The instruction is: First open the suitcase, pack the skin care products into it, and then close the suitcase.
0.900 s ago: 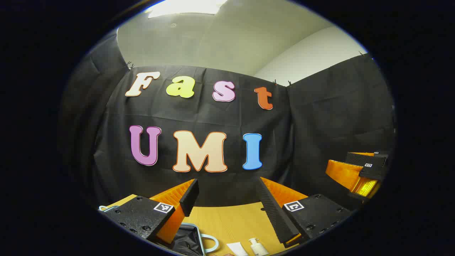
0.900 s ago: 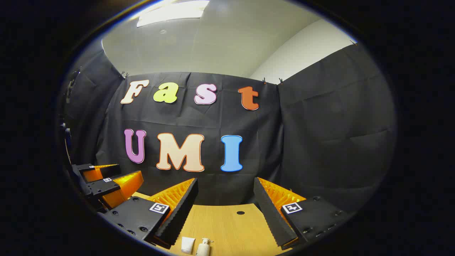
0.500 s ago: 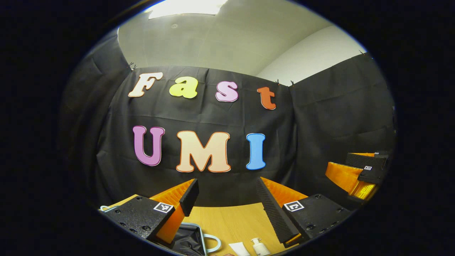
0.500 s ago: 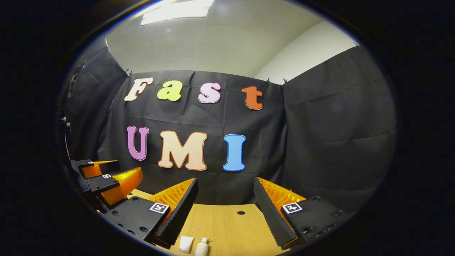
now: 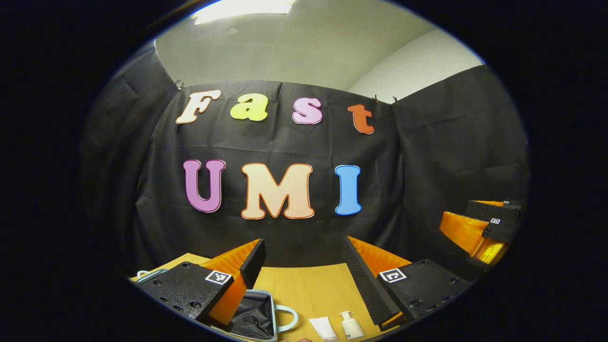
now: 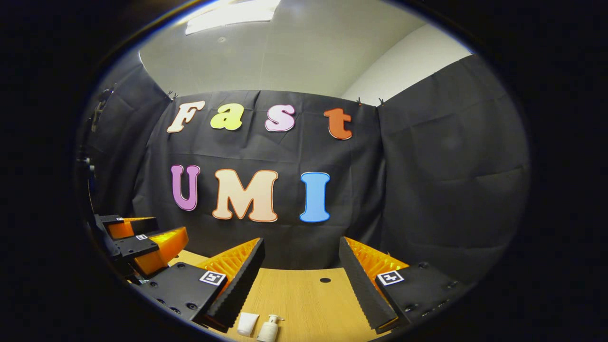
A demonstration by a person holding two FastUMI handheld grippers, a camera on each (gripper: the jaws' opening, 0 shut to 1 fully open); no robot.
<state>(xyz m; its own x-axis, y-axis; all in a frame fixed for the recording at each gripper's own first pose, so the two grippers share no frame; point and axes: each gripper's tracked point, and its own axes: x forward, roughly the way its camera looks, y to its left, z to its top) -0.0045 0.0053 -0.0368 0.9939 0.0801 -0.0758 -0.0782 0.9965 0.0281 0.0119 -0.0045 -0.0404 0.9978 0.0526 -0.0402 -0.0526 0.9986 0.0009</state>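
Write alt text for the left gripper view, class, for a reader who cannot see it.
The left gripper hangs open above a wooden table, holding nothing. Below it lie an open suitcase with a pale handle, a white tube and a pump bottle. The right gripper shows at the right edge.

Bare wooden desk (image 6: 304, 304) lies open ahead; low white tube (image 6: 247, 324) and white pump bottle (image 6: 269, 327) stand near.

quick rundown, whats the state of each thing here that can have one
left hand-held gripper: open, holds nothing
right hand-held gripper: open, holds nothing
pale blue suitcase with black lining: open, lining showing
white squeeze tube: lying on the wooden table
white pump bottle: standing beside the tube
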